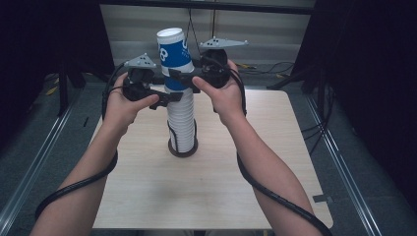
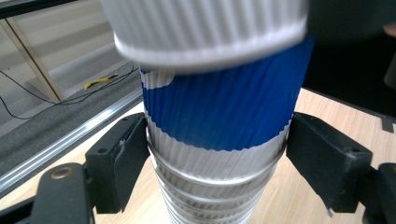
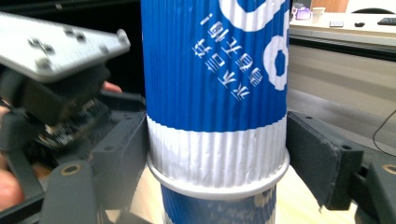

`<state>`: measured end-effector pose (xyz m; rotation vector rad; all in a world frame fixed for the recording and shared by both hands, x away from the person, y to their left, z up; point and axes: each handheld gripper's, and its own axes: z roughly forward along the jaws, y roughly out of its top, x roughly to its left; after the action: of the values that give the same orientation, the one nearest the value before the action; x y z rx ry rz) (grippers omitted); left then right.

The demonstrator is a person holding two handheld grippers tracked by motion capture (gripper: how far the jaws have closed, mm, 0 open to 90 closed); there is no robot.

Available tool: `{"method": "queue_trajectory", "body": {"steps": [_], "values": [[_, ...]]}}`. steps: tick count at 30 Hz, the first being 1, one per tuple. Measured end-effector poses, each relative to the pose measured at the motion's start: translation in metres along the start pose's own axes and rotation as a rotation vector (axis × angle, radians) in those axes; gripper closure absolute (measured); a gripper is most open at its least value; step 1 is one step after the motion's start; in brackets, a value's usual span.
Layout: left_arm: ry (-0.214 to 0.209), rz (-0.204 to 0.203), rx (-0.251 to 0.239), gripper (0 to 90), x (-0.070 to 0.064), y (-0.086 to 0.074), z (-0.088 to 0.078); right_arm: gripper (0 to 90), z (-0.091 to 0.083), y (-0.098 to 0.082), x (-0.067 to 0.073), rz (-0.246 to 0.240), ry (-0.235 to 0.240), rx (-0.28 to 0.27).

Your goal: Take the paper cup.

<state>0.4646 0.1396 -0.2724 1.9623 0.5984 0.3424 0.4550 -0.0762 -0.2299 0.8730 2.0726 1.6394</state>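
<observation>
Blue-and-white ribbed paper cups sit in a tall stack (image 1: 181,123) on the worktop (image 1: 147,196), base in a dark ring. From the high view both tools meet at the top: the left tool (image 1: 164,97) just under the blue cup (image 1: 175,61), the right tool (image 1: 178,76) on it. The left gripper view shows its pads touching a white cup's (image 2: 215,161) rim, so it's gripping. The right gripper view shows white lettering, pads pressing the blue cup's white band.
</observation>
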Motion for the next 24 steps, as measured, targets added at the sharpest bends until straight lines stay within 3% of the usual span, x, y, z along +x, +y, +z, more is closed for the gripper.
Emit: {"method": "queue_trajectory", "body": {"steps": [13,24], "values": [[-0.013,-0.033,-0.007,21.2,0.004,-0.006,-0.001,23.3,-0.006,0.011,0.0,0.0,0.003,-0.033],[-0.01,-0.021,0.009,21.6,0.003,-0.004,-0.001,23.3,-0.012,0.014,0.0,0.013,0.004,-0.058]]}}
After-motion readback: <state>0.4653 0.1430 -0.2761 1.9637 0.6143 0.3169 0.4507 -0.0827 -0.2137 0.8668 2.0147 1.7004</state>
